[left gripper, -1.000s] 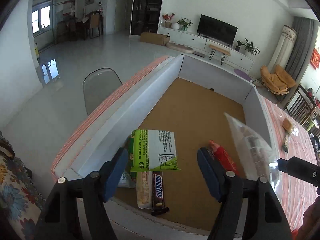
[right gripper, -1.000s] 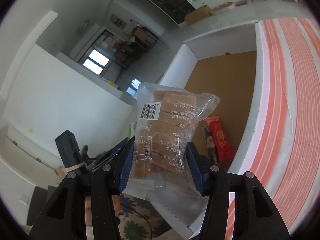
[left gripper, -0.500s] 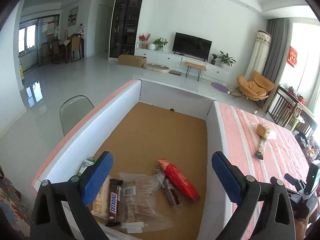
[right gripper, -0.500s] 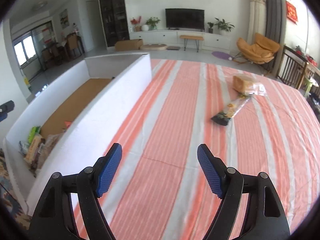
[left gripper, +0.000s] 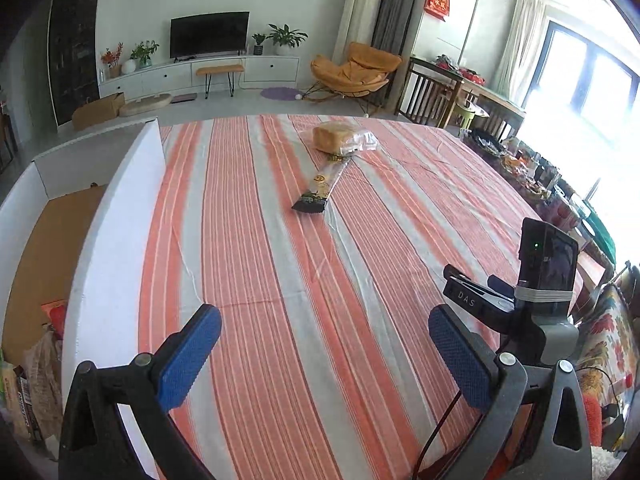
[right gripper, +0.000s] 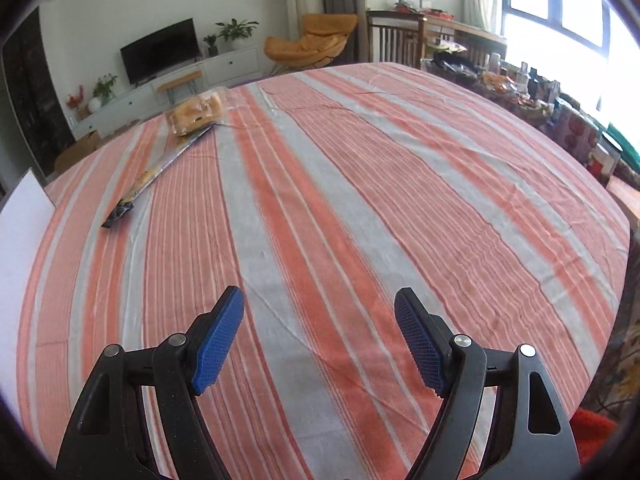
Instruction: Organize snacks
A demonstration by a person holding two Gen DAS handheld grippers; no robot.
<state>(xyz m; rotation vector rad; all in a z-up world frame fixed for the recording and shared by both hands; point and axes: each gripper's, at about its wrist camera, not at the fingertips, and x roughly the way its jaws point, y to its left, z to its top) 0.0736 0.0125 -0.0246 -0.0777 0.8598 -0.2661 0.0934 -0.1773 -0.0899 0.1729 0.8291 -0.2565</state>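
Orange-and-grey striped cloth covers the worktop (left gripper: 360, 280), where a bagged bread loaf (left gripper: 334, 138) lies at the far side with a long dark snack packet (left gripper: 322, 184) touching its near edge. At the worktop's left edge stands a white-walled box (left gripper: 116, 240) with a brown floor, and at its near end lie several wrapped snacks (left gripper: 36, 376), blurred and partly hidden by the wall. Left tongs (left gripper: 324, 356) are opening and nearly full-spread with nothing between them, over bare cloth, while right tongs (right gripper: 318, 340) are spread and empty too.
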